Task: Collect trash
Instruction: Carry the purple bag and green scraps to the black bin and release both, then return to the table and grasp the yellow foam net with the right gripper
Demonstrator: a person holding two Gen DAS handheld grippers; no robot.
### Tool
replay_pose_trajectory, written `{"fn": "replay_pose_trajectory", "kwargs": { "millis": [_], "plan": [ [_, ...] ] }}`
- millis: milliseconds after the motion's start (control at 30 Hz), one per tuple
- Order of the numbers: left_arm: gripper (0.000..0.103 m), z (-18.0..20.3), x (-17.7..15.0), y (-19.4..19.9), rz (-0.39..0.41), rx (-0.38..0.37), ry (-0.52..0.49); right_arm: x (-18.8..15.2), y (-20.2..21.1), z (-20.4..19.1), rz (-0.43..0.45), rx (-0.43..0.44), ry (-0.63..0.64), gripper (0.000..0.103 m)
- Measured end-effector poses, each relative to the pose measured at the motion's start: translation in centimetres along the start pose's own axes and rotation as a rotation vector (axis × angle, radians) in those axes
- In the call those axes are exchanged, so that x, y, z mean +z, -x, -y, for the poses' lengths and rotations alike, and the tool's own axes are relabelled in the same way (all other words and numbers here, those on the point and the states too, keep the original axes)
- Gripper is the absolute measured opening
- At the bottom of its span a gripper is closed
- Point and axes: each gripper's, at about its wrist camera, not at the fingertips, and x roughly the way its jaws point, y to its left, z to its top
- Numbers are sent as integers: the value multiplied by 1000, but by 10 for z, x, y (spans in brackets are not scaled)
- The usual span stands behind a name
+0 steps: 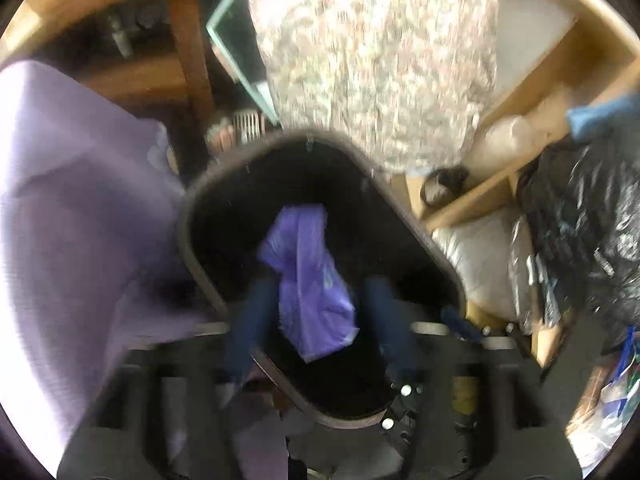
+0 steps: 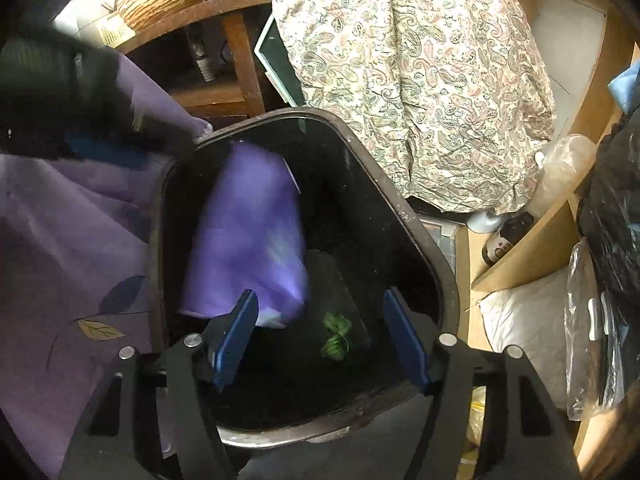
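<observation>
- Both wrist views look down into a dark bin (image 2: pixel 400 216), its rounded rim tilted across the frame.
- The left hand-held gripper (image 1: pixel 316 312) hangs over the bin mouth, its blue fingers (image 1: pixel 256 320) spread apart and gripping nothing; the view is blurred.
- A purple plastic bag (image 1: pixel 308 280) shows between those fingers, inside the bin's outline. Whether it touches them I cannot tell through the blur.
- From the right wrist, the same purple plastic bag (image 2: pixel 248 240) is smeared with motion blur against the bin's left inner wall.
- The right hand-held gripper (image 2: pixel 324 340) is released too: both blue pads (image 2: pixel 236 336) stand wide with only the bin's dark inside between them.
- A small green scrap (image 2: pixel 336 336) lies low in the bin, between the right pads and clear of both.
- A lilac cloth (image 2: pixel 60 260) with a leaf print lies just left of the bin, touching its rim.
- A paisley sheet (image 2: pixel 420 80) is draped over something behind the bin.
- To the right, a black rubbish sack (image 1: pixel 588 232) sits by wooden shelves (image 2: pixel 560 216) that hold a dark bottle (image 2: pixel 504 240).
</observation>
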Motion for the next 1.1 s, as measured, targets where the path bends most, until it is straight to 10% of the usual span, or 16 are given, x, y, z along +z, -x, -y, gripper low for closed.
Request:
{"fn": "replay_pose_trajectory", "kwargs": {
  "millis": [233, 600, 833, 1100],
  "plan": [
    [79, -10, -13, 96, 219, 9, -65, -8, 42, -17, 54, -65, 64, 65],
    [98, -75, -163, 248, 595, 232, -127, -12, 134, -106, 188, 88, 200, 72],
    [97, -158, -262, 300, 656, 433, 64, -8, 169, -198, 213, 240, 351, 73],
    [97, -255, -354, 329, 623, 473, 281, 3, 174, -303, 140, 394, 440, 73]
  ]
}}
